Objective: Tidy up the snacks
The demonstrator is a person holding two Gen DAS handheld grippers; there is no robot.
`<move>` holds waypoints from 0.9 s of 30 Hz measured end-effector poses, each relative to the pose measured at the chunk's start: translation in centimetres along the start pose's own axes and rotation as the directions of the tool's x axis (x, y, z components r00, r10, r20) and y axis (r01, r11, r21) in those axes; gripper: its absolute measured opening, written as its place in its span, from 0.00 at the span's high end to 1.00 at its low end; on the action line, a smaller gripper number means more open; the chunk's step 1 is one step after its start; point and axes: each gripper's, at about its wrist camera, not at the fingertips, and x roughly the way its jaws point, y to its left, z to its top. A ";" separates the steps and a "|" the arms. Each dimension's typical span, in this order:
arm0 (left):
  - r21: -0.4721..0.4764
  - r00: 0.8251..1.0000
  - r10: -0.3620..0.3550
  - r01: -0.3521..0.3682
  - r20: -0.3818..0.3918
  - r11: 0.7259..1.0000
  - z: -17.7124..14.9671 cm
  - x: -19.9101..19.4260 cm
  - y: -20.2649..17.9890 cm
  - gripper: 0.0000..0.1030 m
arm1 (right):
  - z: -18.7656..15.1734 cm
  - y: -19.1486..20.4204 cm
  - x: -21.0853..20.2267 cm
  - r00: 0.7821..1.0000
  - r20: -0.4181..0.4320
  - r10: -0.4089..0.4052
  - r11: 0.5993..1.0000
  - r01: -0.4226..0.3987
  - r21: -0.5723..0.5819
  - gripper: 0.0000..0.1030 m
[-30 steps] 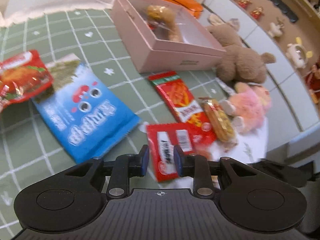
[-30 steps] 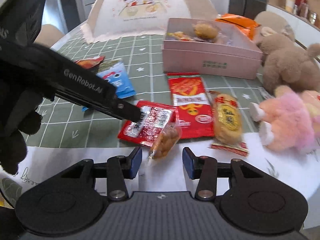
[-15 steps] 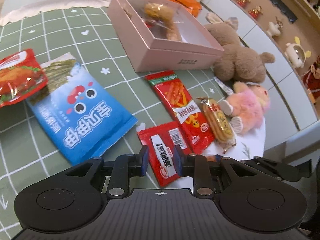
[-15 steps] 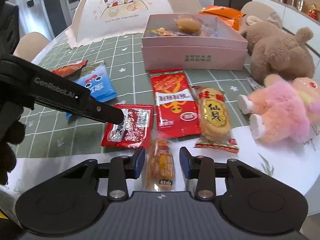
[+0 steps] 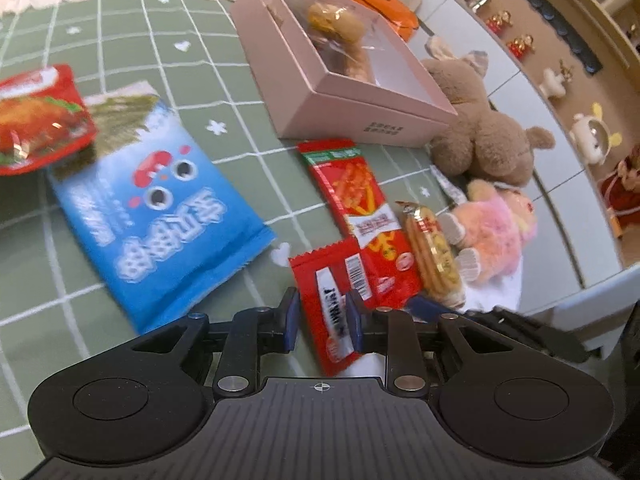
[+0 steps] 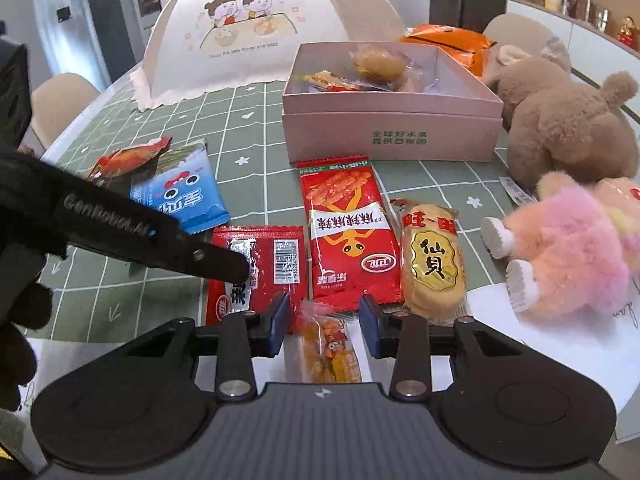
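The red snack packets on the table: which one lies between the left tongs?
The small square red packet with the barcode, nearest the table's edge. The long red packet lies beyond the left tongs, and the third red packet sits far left.

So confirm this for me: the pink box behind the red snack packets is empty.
Not empty. The right wrist view shows the pink box already holding wrapped snacks, among them a round golden one. It does sit behind the red snack packets.
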 end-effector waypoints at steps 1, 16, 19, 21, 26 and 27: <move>-0.004 1.000 -0.020 0.020 0.001 1.000 0.1 0.4 -0.2 0.72 | -0.1 -0.2 0.0 1.000 -0.002 0.009 1.000 -0.009 0.007 0.63; 0.056 0.997 -0.066 0.067 -0.028 0.996 0.1 3.1 -3.2 0.84 | -1.1 -0.3 -0.7 1.000 -0.009 -0.010 1.000 0.010 -0.019 0.63; 0.071 0.999 -0.047 0.047 -0.003 0.996 -0.2 2.1 -3.0 0.86 | -1.4 -0.6 -1.1 1.000 -0.013 -0.007 1.000 0.007 -0.015 0.63; 0.079 0.999 -0.036 0.034 0.019 0.996 -0.4 1.2 -2.8 0.86 | -1.5 -0.7 -1.2 1.000 -0.017 -0.004 1.000 0.003 -0.020 0.63; 0.074 0.999 -0.011 0.008 0.038 0.997 -0.6 -0.2 -2.0 0.86 | -1.5 -0.7 -1.3 1.000 -0.028 -0.007 0.999 0.006 -0.042 0.65; 0.072 0.999 -0.012 0.009 0.036 0.997 -0.7 -0.2 -1.9 0.87 | -1.5 -0.7 -1.3 1.000 -0.031 -0.002 0.999 0.000 -0.041 0.65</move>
